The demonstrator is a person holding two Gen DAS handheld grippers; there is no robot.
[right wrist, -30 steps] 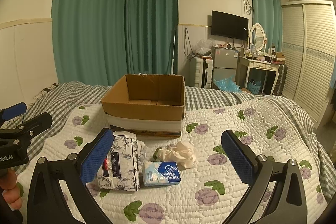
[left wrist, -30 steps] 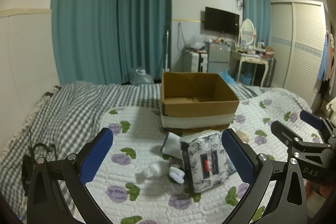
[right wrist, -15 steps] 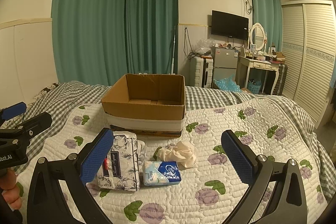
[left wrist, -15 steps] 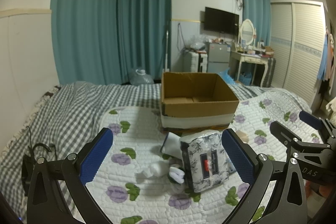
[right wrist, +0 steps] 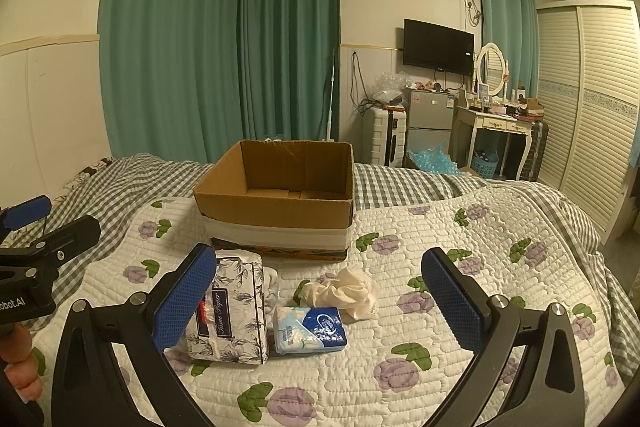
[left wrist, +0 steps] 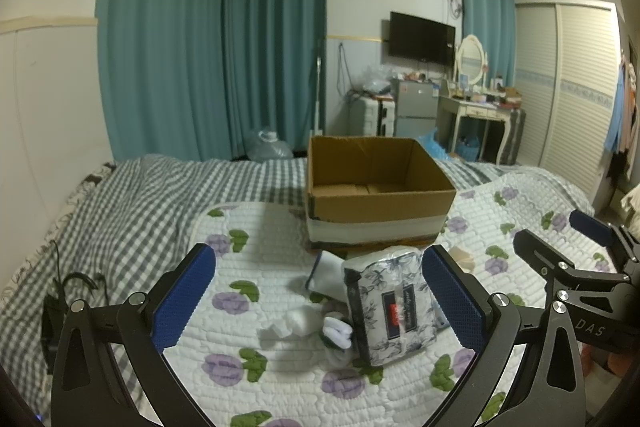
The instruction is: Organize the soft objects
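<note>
An open, empty cardboard box (left wrist: pixel 376 203) (right wrist: pixel 276 203) stands on the quilted bed. In front of it lie a floral tissue pack (left wrist: pixel 388 307) (right wrist: pixel 230 311), a blue tissue packet (right wrist: pixel 310 329), a crumpled cream cloth (right wrist: pixel 348 291), rolled white socks (left wrist: pixel 338 331) and a white folded item (left wrist: pixel 326 275). My left gripper (left wrist: pixel 318 295) is open and empty, held above the socks. My right gripper (right wrist: pixel 318 301) is open and empty above the blue packet and cloth. Each gripper shows at the edge of the other's view.
The floral quilt (right wrist: pixel 460 267) covers a grey checked bedspread (left wrist: pixel 132 211). A black cable (left wrist: pixel 76 283) lies at the bed's left edge. Beyond the bed stand teal curtains, a suitcase, a small fridge, a dressing table (right wrist: pixel 496 131) and a louvred wardrobe.
</note>
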